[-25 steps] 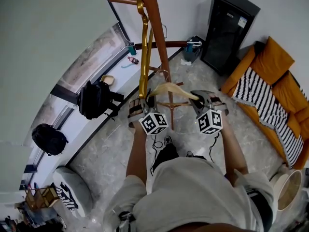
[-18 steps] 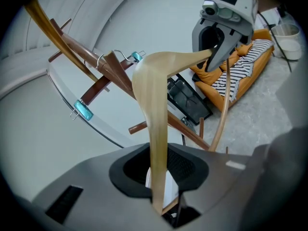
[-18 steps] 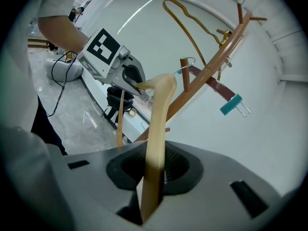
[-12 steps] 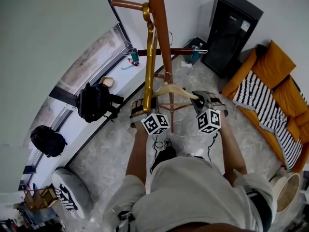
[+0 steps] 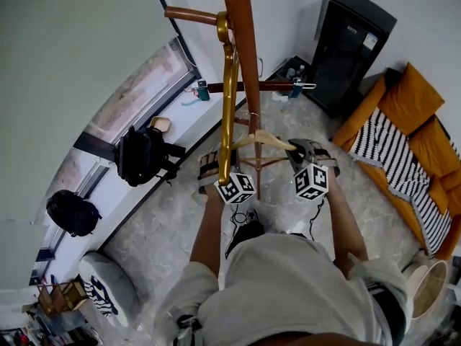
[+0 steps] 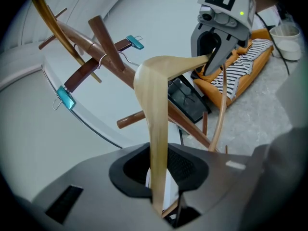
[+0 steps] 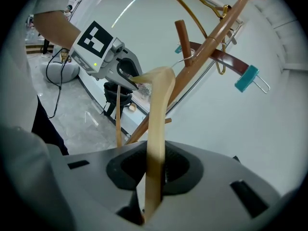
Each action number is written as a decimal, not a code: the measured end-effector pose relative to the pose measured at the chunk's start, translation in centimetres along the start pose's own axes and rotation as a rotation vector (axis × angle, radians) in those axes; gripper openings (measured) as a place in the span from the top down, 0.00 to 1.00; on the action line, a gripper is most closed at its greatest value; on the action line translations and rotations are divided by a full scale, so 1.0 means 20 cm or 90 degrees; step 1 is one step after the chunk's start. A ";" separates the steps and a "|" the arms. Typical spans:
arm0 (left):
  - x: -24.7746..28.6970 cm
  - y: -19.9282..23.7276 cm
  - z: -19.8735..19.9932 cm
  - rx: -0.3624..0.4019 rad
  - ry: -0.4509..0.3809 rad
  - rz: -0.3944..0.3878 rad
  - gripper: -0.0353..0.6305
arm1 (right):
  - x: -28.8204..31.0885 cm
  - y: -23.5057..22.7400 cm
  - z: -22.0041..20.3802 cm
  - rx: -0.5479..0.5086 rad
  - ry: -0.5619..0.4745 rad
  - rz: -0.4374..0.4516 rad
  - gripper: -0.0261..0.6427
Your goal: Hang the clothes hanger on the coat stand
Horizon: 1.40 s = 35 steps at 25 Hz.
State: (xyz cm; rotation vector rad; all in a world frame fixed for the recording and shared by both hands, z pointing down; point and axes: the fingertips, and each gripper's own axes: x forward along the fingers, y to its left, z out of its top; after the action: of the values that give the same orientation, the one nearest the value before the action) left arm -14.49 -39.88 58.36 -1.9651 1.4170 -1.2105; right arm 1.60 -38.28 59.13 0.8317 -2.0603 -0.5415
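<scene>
Fingers (image 6: 186,166) of your left gripper (image 6: 158,178) and right gripper (image 7: 151,177) pinch opposite ends of the pale hanger (image 5: 261,138), grip unchanged; it stays just before the coat stand (image 5: 241,34), barely shifted; hooking a peg (image 5: 191,13) likely remains ahead.

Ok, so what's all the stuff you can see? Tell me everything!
Coat stand: one, brown wood, centre, in front of the person.
Light hanger: one, pale wood, held between both grippers by the stand.
Clip hanger: one, dark brown with teal clips, hanging on the stand.
Gold hanger: one, gold, hanging from an upper peg.
Backpacks: two, black, left by the window.
Cabinet: one, black, by the far wall.
Sofa: one, orange with a striped cover, right.
Stool: one, black-and-white, lower left.
Left gripper: one, grey, jaws shut on one end of the light hanger.
Right gripper: one, grey, jaws shut on its other end.
</scene>
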 end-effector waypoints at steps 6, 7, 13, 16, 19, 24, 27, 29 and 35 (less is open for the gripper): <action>0.04 -0.01 -0.02 0.000 0.002 0.003 0.81 | 0.05 0.01 -0.02 -0.008 0.011 0.005 0.88; 0.05 -0.02 -0.02 0.001 0.004 0.003 0.81 | 0.06 0.01 -0.03 -0.014 0.015 0.004 0.88; 0.08 -0.03 -0.04 0.000 0.011 0.013 0.81 | 0.09 0.01 -0.05 -0.020 0.019 0.001 0.88; 0.08 -0.02 -0.03 -0.004 0.005 0.023 0.81 | 0.10 0.01 -0.05 -0.018 0.018 0.000 0.88; 0.09 -0.02 -0.04 -0.004 0.004 0.027 0.81 | 0.11 0.01 -0.06 -0.020 0.018 -0.004 0.88; 0.08 -0.01 -0.04 -0.003 0.007 0.042 0.79 | 0.11 0.01 -0.07 -0.018 0.018 -0.004 0.87; 0.09 -0.01 -0.04 0.011 0.007 0.045 0.79 | 0.11 0.01 -0.06 -0.020 0.013 -0.007 0.87; 0.09 -0.02 -0.04 0.018 0.004 0.047 0.79 | 0.11 0.00 -0.06 -0.021 0.010 -0.010 0.86; 0.07 0.02 -0.02 0.016 -0.010 0.060 0.78 | 0.10 -0.02 -0.03 -0.018 -0.007 -0.029 0.81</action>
State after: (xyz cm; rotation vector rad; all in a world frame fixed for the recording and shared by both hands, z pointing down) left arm -14.80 -41.31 58.91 -1.8651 1.4619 -1.1622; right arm 1.26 -40.02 60.32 0.8632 -2.0431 -0.6003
